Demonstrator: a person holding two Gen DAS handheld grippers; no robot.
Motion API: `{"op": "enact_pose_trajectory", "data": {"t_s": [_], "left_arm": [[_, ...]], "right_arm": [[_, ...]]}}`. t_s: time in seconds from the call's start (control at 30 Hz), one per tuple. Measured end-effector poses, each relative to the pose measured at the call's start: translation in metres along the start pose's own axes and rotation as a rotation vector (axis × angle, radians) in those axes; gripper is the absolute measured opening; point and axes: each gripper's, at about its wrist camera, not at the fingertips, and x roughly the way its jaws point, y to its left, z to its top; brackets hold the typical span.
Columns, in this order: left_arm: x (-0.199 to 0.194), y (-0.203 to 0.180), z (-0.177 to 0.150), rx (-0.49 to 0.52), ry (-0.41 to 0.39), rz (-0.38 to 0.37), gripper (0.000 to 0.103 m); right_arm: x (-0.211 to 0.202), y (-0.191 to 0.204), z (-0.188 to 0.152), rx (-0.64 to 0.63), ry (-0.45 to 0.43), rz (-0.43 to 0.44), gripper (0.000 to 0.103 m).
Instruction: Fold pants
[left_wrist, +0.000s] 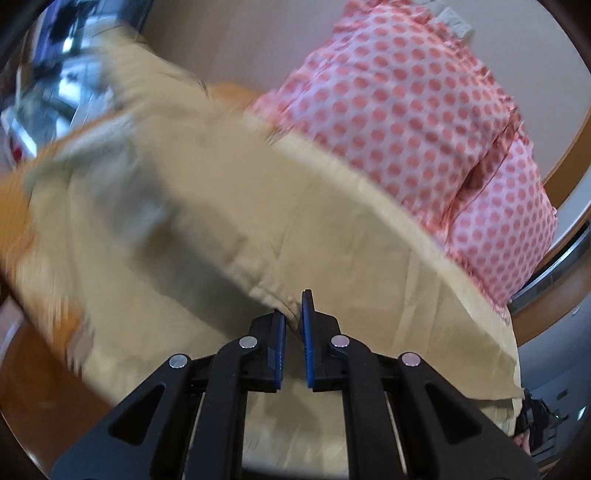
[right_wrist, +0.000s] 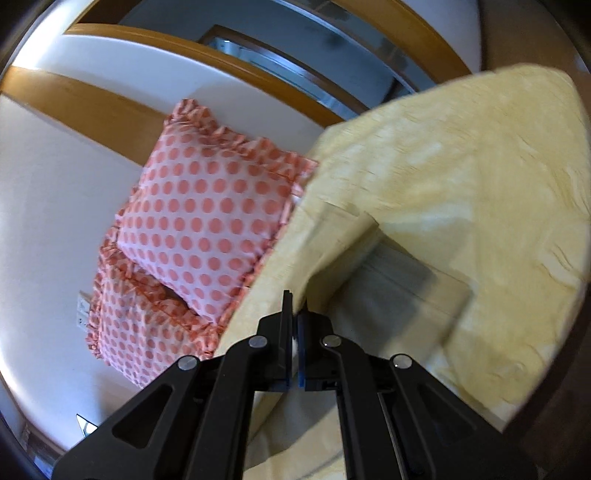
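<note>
The pants (left_wrist: 229, 206) are pale yellow-tan cloth, lifted and stretched in the air, blurred by motion. My left gripper (left_wrist: 294, 308) is shut on a hem or edge of the pants, the cloth pinched between its blue pads. In the right wrist view the pants (right_wrist: 461, 192) fill the right half, with a patch pocket (right_wrist: 402, 273) showing. My right gripper (right_wrist: 294, 310) is shut on another edge of the pants. The cloth hangs between both grippers.
Two pillows with pink polka dots and frilled edges (right_wrist: 199, 221) lie stacked on a white bed (right_wrist: 55, 221); they also show in the left wrist view (left_wrist: 424, 140). A wooden headboard or frame (right_wrist: 110, 107) runs behind them.
</note>
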Motion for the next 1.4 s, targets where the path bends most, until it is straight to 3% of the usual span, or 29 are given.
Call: {"op": "enact_pose_trajectory", "data": {"t_s": [0.13,0.33,0.6,0.7,0.77,0.8,0.83,0.87,0.93,1.03,1.17,1.2,1.23,1.27,1.3,1.33,1.4], "left_arm": [[-0.005,0.014,-0.029,-0.030,0.009,0.001,0.008],[-0.011,0.011,-0.036,0.007,-0.010,-0.003,0.008],[-0.015,0.014,-0.040,0.031,-0.018,-0.011,0.008],[-0.012,0.016,-0.042,0.055,-0.011,-0.011,0.008],[-0.015,0.014,-0.047,0.091,-0.030,-0.013,0.009],[-0.018,0.013,-0.049,0.106,-0.036,-0.014,0.011],[-0.023,0.012,-0.051,0.132,-0.051,-0.013,0.014],[-0.028,0.012,-0.054,0.152,-0.064,-0.011,0.015],[-0.039,0.012,-0.060,0.186,-0.092,-0.010,0.017],[-0.055,0.016,-0.063,0.192,-0.146,-0.007,0.017],[-0.077,0.018,-0.055,0.174,-0.286,0.004,0.021],[-0.078,0.018,-0.051,0.177,-0.309,0.018,0.036],[-0.077,0.017,-0.045,0.179,-0.336,0.048,0.069],[-0.075,0.017,-0.040,0.178,-0.358,0.071,0.080],[-0.074,0.017,-0.037,0.180,-0.385,0.089,0.084],[-0.069,0.016,-0.032,0.194,-0.399,0.099,0.084],[-0.057,0.017,-0.024,0.217,-0.383,0.122,0.086]], "right_arm": [[-0.005,-0.010,-0.002,0.025,-0.005,-0.021,0.002],[-0.011,-0.027,-0.005,0.087,0.012,-0.076,0.002],[-0.026,-0.025,-0.012,0.045,0.000,-0.114,0.002],[-0.028,-0.022,-0.016,-0.014,0.016,-0.192,0.017],[-0.036,-0.017,-0.016,-0.046,0.010,-0.177,0.050],[-0.042,-0.014,-0.016,-0.070,-0.013,-0.194,0.056],[-0.051,-0.008,-0.015,-0.111,-0.057,-0.241,0.069],[-0.057,-0.005,-0.014,-0.144,-0.094,-0.275,0.070],[-0.062,-0.003,-0.009,-0.187,-0.126,-0.304,0.068],[-0.051,-0.014,-0.002,-0.170,-0.089,-0.319,0.057],[-0.041,-0.013,-0.008,-0.212,-0.090,-0.330,0.048],[-0.036,-0.011,-0.011,-0.219,-0.072,-0.314,0.046],[-0.032,-0.006,-0.014,-0.246,-0.074,-0.320,0.046],[-0.030,-0.003,-0.017,-0.271,-0.073,-0.326,0.041],[-0.027,-0.002,-0.019,-0.281,-0.066,-0.311,0.031],[-0.021,-0.005,-0.019,-0.270,-0.046,-0.281,0.012],[-0.017,-0.004,-0.020,-0.291,-0.057,-0.260,0.009]]}}
